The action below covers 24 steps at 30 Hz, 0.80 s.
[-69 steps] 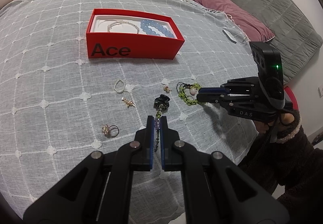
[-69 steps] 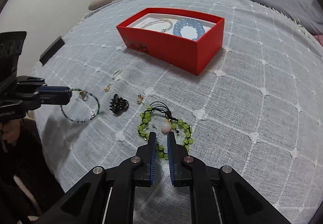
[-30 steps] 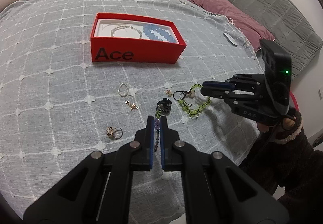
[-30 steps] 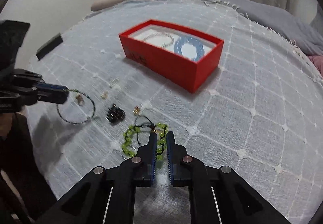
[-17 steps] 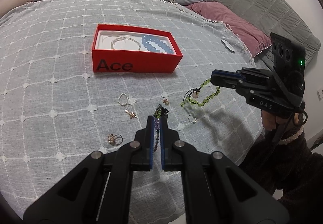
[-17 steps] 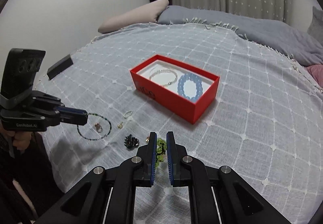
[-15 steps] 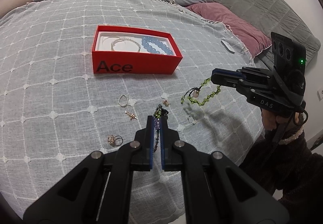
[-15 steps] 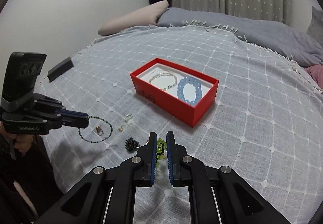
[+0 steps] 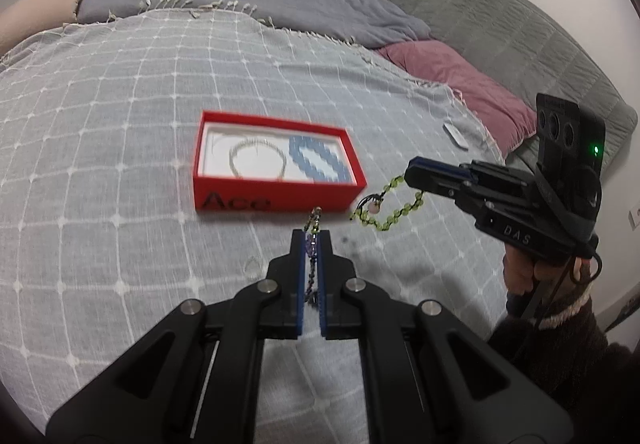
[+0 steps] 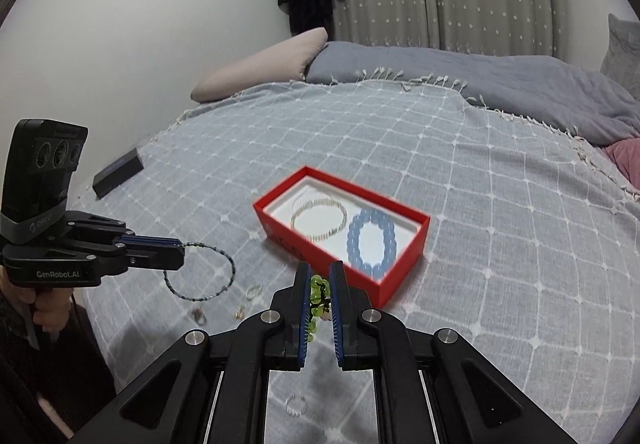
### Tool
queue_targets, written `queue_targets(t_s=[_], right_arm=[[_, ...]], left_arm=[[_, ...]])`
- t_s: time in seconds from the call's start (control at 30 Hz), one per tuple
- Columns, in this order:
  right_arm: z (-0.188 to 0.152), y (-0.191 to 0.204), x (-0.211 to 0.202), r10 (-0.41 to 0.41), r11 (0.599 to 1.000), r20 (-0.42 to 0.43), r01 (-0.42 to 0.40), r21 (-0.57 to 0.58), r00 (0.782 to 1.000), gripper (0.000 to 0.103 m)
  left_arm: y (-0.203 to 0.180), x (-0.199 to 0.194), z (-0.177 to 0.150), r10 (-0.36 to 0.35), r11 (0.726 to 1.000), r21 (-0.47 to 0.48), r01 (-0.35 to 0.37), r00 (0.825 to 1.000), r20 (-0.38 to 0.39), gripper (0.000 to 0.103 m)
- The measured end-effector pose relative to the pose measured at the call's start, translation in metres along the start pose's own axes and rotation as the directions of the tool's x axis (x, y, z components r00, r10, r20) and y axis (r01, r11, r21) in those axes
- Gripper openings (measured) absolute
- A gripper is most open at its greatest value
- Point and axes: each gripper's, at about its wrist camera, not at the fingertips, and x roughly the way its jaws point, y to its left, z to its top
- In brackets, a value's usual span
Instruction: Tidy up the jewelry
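Hanging in the air just short of the open red box: a green beaded bracelet and a thin dark beaded bracelet.

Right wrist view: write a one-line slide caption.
Right hand-held gripper carries a green bead bracelet toward the red box; left hand-held gripper dangles a dark bead bracelet.
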Motion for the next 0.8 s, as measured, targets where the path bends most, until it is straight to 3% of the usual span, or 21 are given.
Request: queue_targets(t_s=[0.23,0.57,0.8], right_arm=[[0.027,-0.006,0.011,0.022,0.999,0.082,-0.025,0.035,0.996,0.009],[0.044,-0.019,0.036,0.070,0.990,0.143,-0.085,0.108,0.987,0.009],[0.037,-0.029,0.064,0.082,0.981,0.108,-0.099,0.169,0.991,0.009]], left_arm=[[0.007,0.021,0.034,0.024,1.000,-0.012,-0.023,0.998,0.064,0.006],[0.032,0.058,0.054,-0.004,0.995,-0.103,0.009,0.999,0.053,0.006],[0.046,0.083,0.056,0.099,0.991,-0.092,-0.094,0.994,0.055,0.006]])
